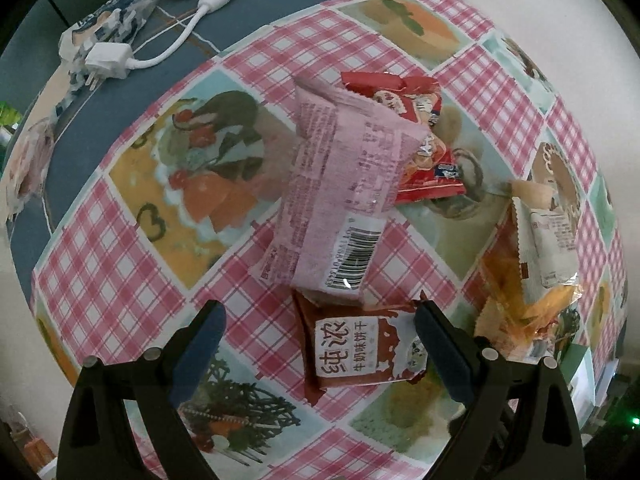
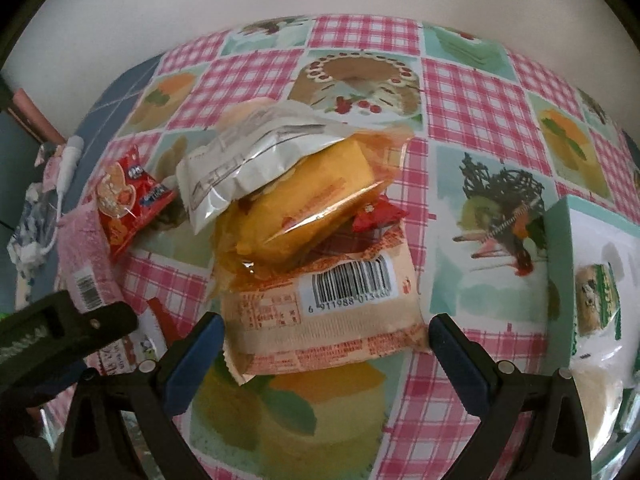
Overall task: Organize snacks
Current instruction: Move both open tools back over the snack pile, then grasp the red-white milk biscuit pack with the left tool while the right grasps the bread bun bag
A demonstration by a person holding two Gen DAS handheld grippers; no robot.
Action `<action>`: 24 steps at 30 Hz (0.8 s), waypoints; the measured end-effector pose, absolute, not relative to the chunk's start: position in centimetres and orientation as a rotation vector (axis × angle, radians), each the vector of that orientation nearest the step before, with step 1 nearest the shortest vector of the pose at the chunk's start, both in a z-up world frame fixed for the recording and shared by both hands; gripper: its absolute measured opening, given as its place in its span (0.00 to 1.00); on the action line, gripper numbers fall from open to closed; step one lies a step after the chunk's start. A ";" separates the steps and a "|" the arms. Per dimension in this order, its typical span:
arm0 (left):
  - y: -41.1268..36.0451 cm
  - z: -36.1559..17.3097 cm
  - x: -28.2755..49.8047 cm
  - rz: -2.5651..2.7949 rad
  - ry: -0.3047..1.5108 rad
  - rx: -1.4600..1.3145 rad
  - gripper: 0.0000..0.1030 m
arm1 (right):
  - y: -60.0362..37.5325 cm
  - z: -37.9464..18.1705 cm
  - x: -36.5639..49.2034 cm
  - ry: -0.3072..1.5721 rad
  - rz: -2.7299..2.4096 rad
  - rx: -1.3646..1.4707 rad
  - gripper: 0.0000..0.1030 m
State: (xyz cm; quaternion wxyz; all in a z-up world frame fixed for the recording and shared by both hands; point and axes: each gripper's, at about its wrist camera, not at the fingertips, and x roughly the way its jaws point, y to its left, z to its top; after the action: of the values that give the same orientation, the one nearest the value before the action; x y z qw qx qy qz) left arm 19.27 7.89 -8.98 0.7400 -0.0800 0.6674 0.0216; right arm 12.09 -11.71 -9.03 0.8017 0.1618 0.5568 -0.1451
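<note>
Here the left tongs (image 1: pixel 320 344) hang wide apart above the desk (image 1: pixel 120 280), whose cloth is a patchwork of pink plaid and cake pictures. Between their blue-padded fingers (image 1: pixel 200 344) lies a brown biscuit packet (image 1: pixel 356 354) with white lettering, flat on the cloth, not gripped; the right pad sits just beside its corner (whether it touches, I cannot tell). A pink wrapped snack (image 1: pixel 340 196) rests partly on the brown packet's far edge, barcode side up, and leans over a red snack bag (image 1: pixel 416 132) behind it. To the right in the left wrist view stands an orange-and-clear packet (image 1: pixel 532 280) with a white label.

The right tongs (image 2: pixel 326 340) are likewise spread wide, holding nothing. Between their fingers (image 2: pixel 456 344) lies a beige packet (image 2: pixel 332 316) with a barcode, flat on the cloth. Stacked on its far part is a yellow cake in clear orange wrap (image 2: pixel 304 208), and on that a silver-white pouch (image 2: pixel 248 160), tilted. A small red wrapper (image 2: pixel 376 216) peeks out between the cake and the beige packet. The red snack bag (image 2: pixel 124 200) and pink wrapped snack (image 2: pixel 84 264) lie to the left, near the other gripper's black frame.

At the right edge of the right wrist view is a mint-green box (image 2: pixel 560 260) with a wrapped snack (image 2: pixel 596 300) inside. Far off on the blue part of the desk lies a white plug and cable (image 1: pixel 116 60).
</note>
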 end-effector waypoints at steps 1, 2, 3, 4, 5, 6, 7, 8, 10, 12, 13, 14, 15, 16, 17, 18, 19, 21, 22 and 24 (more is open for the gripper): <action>7.8 -8.9 19.4 0.044 1.462 -0.171 0.93 | -11.5 -9.1 12.2 1.193 -0.310 0.340 1.00; 7.8 -8.6 19.4 0.040 1.462 -0.166 0.93 | -11.5 -9.2 12.3 1.193 -0.308 0.339 1.00; 7.5 -8.5 19.4 0.034 1.463 -0.161 0.93 | -11.4 -9.3 12.4 1.193 -0.305 0.342 1.00; 7.2 -8.5 19.4 0.029 1.464 -0.157 0.93 | -11.4 -9.3 12.5 1.194 -0.303 0.348 1.00; 7.0 -8.6 19.5 0.021 1.466 -0.153 0.93 | -11.5 -9.4 12.5 1.192 -0.301 0.355 1.00; 6.8 -8.6 19.5 0.016 1.468 -0.150 0.93 | -11.5 -9.3 12.4 1.189 -0.301 0.357 1.00; 6.6 -8.7 19.5 0.010 1.469 -0.148 0.93 | -11.6 -9.3 12.3 1.190 -0.306 0.356 1.00; 6.4 -8.7 19.5 0.007 1.470 -0.149 0.93 | -11.7 -9.2 12.3 1.191 -0.315 0.352 1.00; 5.9 -8.9 19.5 -0.004 1.475 -0.153 0.93 | -12.2 -9.2 12.1 1.187 -0.320 0.360 1.00; 5.4 -9.0 19.4 -0.011 1.481 -0.151 0.93 | -12.5 -9.2 11.9 1.186 -0.325 0.370 1.00; 4.9 -9.2 19.3 -0.011 1.484 -0.148 0.93 | -12.6 -9.2 11.8 1.187 -0.327 0.368 1.00; 4.8 -9.4 19.3 -0.011 1.487 -0.145 0.93 | -12.8 -9.2 11.7 1.186 -0.327 0.369 1.00; 4.4 -9.6 19.2 -0.014 1.492 -0.141 0.93 | -12.9 -9.2 11.5 1.185 -0.328 0.370 0.99; 4.2 -9.8 19.0 -0.016 1.494 -0.138 0.93 | -13.0 -9.2 11.4 1.184 -0.328 0.371 0.98; 4.0 -9.9 18.9 -0.016 1.495 -0.131 0.93 | -13.2 -9.1 11.3 1.181 -0.329 0.371 0.96; 3.7 -10.1 18.8 -0.013 1.497 -0.117 0.93 | -13.4 -9.2 11.1 1.180 -0.330 0.371 0.95; 3.4 -10.3 18.8 -0.007 1.498 -0.106 0.93 | -13.8 -9.2 10.8 1.180 -0.331 0.371 0.95; 2.8 -10.7 18.5 0.003 1.498 -0.097 0.93 | -14.3 -9.0 10.1 1.175 -0.334 0.375 0.91; 2.6 -10.8 18.5 0.003 1.498 -0.095 0.93 | -14.6 -9.2 10.1 1.173 -0.328 0.369 0.89; 1.9 -10.9 18.4 0.002 1.495 -0.086 0.93 | -14.6 -9.1 10.0 1.170 -0.322 0.363 0.84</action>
State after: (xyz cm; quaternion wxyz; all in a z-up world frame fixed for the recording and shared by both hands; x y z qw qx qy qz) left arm 18.38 1.92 -10.94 0.7327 -0.0391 0.6795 0.0011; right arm 10.01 -14.62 -9.09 0.8060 0.1695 0.5469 -0.1502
